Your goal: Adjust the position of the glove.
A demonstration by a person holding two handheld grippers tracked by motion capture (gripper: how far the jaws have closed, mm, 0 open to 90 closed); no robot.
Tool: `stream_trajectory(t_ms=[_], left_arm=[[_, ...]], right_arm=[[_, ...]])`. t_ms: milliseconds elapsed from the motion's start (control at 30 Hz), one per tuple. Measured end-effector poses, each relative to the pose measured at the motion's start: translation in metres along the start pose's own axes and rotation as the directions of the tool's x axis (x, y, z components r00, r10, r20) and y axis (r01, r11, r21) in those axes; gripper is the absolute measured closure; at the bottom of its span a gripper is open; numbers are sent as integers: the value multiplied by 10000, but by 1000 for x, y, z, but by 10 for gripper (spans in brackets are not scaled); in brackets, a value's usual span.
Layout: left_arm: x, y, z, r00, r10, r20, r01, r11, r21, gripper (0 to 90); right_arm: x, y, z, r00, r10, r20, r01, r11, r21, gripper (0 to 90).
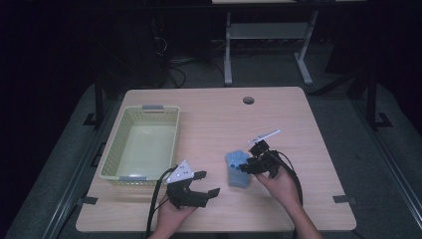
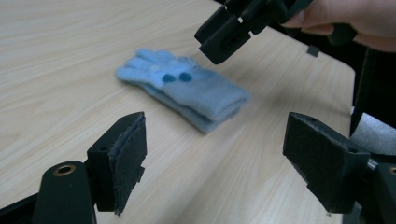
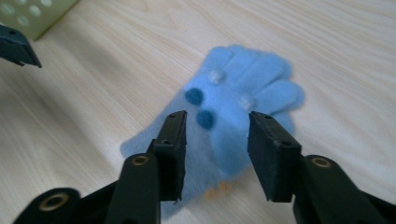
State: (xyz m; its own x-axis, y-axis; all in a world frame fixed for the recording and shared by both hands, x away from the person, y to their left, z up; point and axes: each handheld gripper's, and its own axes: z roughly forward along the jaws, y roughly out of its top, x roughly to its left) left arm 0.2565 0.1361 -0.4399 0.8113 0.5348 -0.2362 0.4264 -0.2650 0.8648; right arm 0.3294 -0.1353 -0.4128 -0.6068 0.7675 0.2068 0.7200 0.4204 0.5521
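So the blue glove (image 1: 238, 169) lies flat on the table (image 1: 298, 114), roughly mid-right, w/ its fingers pointing away from the person. Right gripper (image 1: 247, 168) sits right over its near end, jaws partly spread, nothing pinched btw them afaict. Left gripper (image 1: 207, 183) hangs near the front edge, jaws spread wide and empty, aimed at the glove. Yellow-green basket (image 1: 115, 144) is off to the left, well apart from it.

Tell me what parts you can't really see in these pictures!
- Glove: its cuff end is hidden behind the right claw in the right gripper view.
- Glove's underside: against the table.
- Basket: near wall's inside is hidden in the high view.
- Both forearms: cut off by the bottom edge there.
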Motion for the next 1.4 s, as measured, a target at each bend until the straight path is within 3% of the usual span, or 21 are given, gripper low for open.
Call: stream_trajectory(t_ms=[167,267,400,567,633,733,833,867,967,1033,1067,1100,1200,1233,1267,1333,1400], left_arm=[[-2,5,3,9996,-237,128,239,9996,-159,211],[1,6,8,9981,-549,287,546,9984,125,216],[7,5,16,9969,-790,37,786,9948,654,234],[14,9,23,9897,-1402,-275,1418,9872,725,244],[19,10,27,9821,-1879,-113,1882,9794,733,249],[25,12,37,9614,-2745,172,2712,9567,1060,237],[30,13,45,9459,-3242,113,3209,9404,1123,236],[31,13,47,9402,-3404,99,3373,9349,1100,235],[33,14,53,9233,-3836,185,3790,9180,1169,243],[33,15,60,9105,-4129,215,4078,9055,1177,262],[33,16,64,9061,-4228,121,4176,8988,1335,271],[33,16,64,9061,-4228,121,4176,8988,1335,272],[32,19,70,9053,-4248,-3,4207,8965,1389,278],[32,20,73,8960,-4441,30,4393,8871,1416,292],[32,20,73,8960,-4441,30,4393,8871,1416,298],[33,20,76,8821,-4711,60,4643,8714,1581,303],[34,20,80,8770,-4806,19,4723,8626,1813,297]], right_arm=[[-8,-11,-6,9987,504,-1,-504,9982,-340,470],[-12,-18,-9,9962,842,-220,-854,9946,-583,425],[-16,-28,-11,9889,1329,-660,-1381,9870,-825,394],[-23,-39,-9,9770,1842,-1078,-1959,9744,-1100,358],[-25,-41,-7,9700,2085,-1253,-2231,9679,-1162,350],[-28,-45,-4,9562,2445,-1610,-2655,9559,-1254,344],[-31,-51,-2,9392,2844,-1925,-3139,9382,-1457,358],[-32,-54,-2,9284,3055,-2118,-3397,9285,-1500,363],[-32,-59,0,9187,3284,-2195,-3634,9204,-1441,370],[-31,-63,3,9070,3456,-2407,-3836,9138,-1336,374],[-31,-64,5,9057,3501,-2392,-3866,9136,-1264,375],[-30,-65,7,8976,3636,-2491,-4013,9080,-1207,375],[-30,-67,10,8899,3678,-2697,-4111,9030,-1247,375],[-30,-68,12,8847,3785,-2722,-4206,8998,-1161,375],[-30,-68,12,8847,3785,-2722,-4206,8998,-1161,375],[-31,-69,14,8748,3911,-2861,-4357,8932,-1111,375],[-31,-70,16,8761,3910,-2820,-4339,8944,-1081,388]])
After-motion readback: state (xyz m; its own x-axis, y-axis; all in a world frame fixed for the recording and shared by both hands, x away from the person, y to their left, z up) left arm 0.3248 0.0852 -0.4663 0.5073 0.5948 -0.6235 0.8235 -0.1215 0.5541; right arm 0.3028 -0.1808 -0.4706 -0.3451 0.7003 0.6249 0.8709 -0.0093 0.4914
